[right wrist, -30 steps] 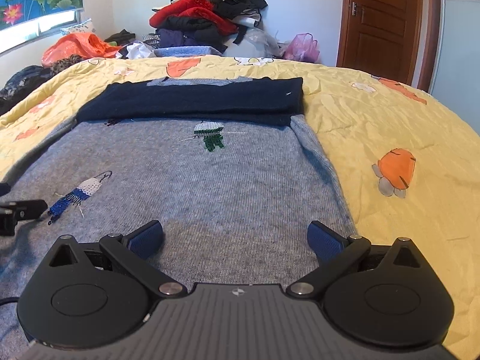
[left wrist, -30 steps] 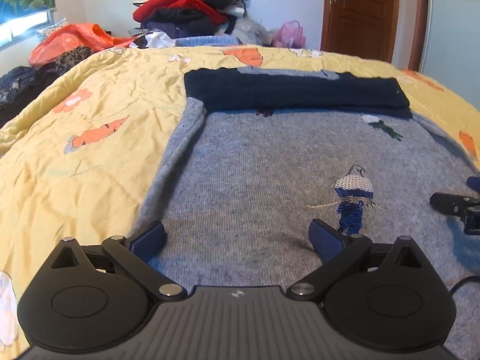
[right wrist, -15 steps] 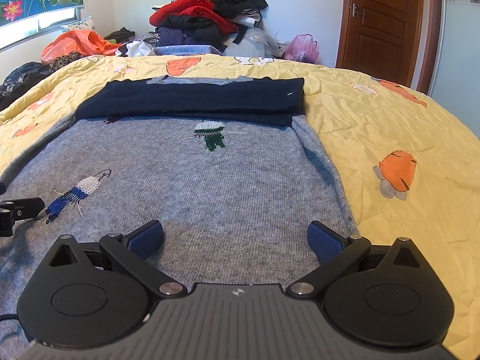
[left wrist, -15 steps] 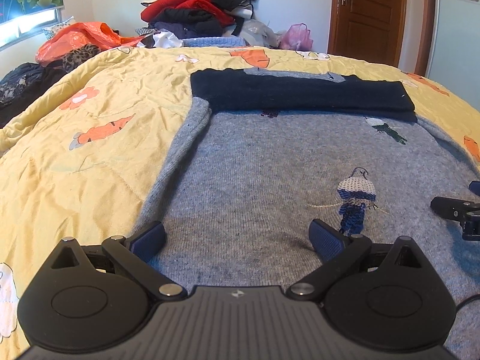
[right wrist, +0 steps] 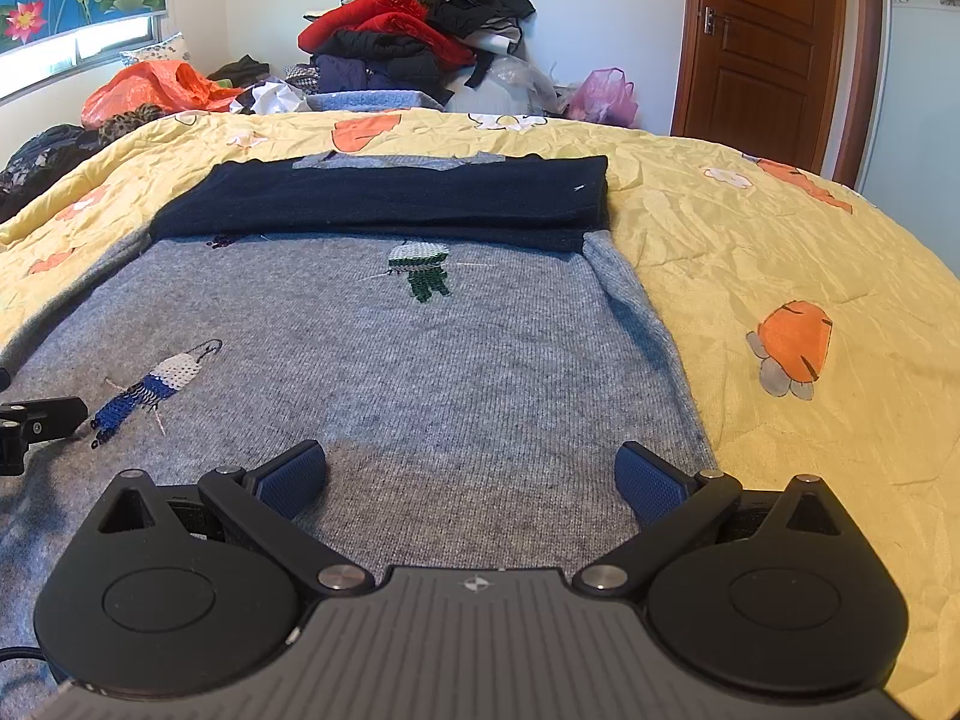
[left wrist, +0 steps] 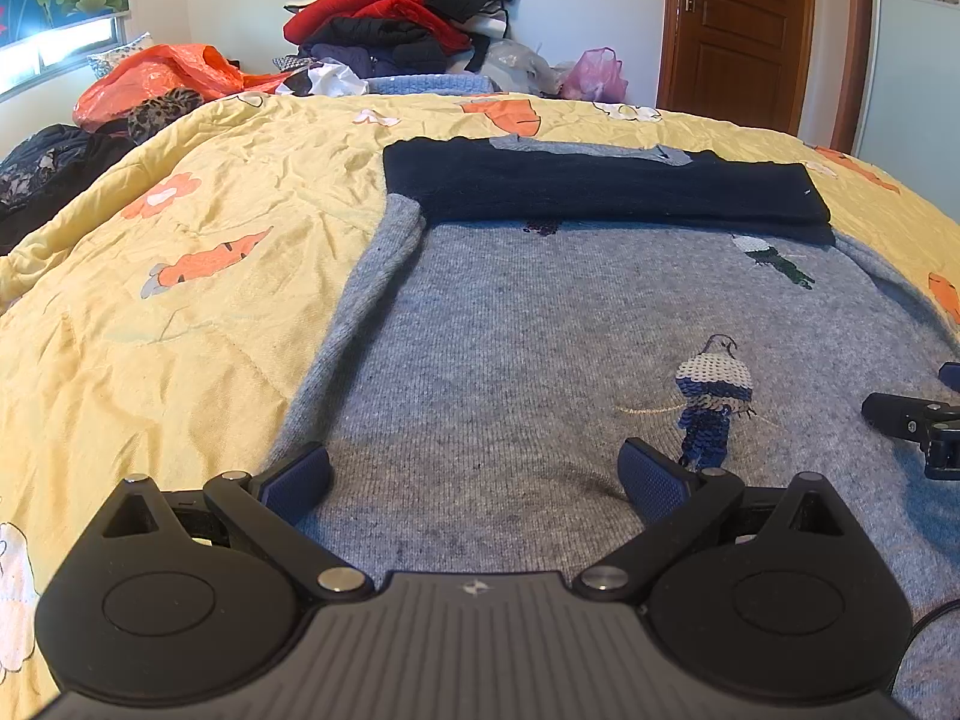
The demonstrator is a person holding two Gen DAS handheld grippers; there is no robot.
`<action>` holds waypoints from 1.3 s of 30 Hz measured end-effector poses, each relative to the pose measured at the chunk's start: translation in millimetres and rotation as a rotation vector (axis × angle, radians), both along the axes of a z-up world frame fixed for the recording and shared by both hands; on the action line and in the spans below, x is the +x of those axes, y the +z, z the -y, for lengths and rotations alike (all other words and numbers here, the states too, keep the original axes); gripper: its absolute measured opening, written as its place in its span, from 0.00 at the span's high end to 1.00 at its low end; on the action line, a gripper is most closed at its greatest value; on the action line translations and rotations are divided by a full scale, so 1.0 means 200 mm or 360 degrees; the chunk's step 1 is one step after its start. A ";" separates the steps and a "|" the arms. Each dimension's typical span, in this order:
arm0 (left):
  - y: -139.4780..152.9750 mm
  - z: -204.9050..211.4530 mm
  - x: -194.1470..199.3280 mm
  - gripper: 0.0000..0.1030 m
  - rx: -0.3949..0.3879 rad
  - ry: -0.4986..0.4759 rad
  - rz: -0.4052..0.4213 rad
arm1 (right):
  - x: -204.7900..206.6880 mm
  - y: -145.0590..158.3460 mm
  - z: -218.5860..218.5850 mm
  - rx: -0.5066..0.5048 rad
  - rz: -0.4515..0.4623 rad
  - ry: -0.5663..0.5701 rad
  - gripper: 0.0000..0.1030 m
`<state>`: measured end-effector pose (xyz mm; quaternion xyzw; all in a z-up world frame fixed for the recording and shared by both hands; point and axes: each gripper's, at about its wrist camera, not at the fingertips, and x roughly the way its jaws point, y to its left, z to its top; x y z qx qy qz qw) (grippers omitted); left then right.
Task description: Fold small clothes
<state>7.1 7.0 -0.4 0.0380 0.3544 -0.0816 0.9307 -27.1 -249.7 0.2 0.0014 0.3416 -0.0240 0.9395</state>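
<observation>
Grey knit fills the left wrist view: a grey sweater (left wrist: 540,360) lies flat on a bed under a yellow quilt (left wrist: 180,300) printed with orange shapes. Its navy band (left wrist: 600,192) is folded across the far end. The left hand-held gripper (left wrist: 474,474) sits low over the near part of the sweater with its blue pads (left wrist: 297,477) spread wide, and nothing is between them. A sequin bird (left wrist: 711,396) shows just beyond the right pad, and the tip of the other tool (left wrist: 918,426) enters at the right edge. A pile of clothes (left wrist: 396,18) rises against the far wall, beside a wooden door (left wrist: 738,30).

In the right wrist view, the right hand-held gripper (right wrist: 471,474) is likewise spread wide and empty, poised over the sweater (right wrist: 420,372) near its right edge. A green sequin figure (right wrist: 423,270) sits below the navy band (right wrist: 384,198). The quilt (right wrist: 810,270) lies bare to the right.
</observation>
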 end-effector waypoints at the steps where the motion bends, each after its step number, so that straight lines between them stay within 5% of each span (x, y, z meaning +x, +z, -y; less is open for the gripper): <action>1: 0.00 0.00 0.00 0.00 0.0000 0.0000 0.0000 | 0.00 0.00 0.00 0.0000 0.0000 0.0000 0.00; 17: 0.00 0.00 0.00 0.00 -0.0002 0.0000 0.0000 | -0.18 0.01 -0.01 -0.0004 -0.0004 -0.0038 0.00; 39: 0.00 0.00 0.00 0.00 -0.0005 -0.0001 -0.0002 | -0.17 0.01 -0.02 -0.0006 -0.0003 -0.0041 0.00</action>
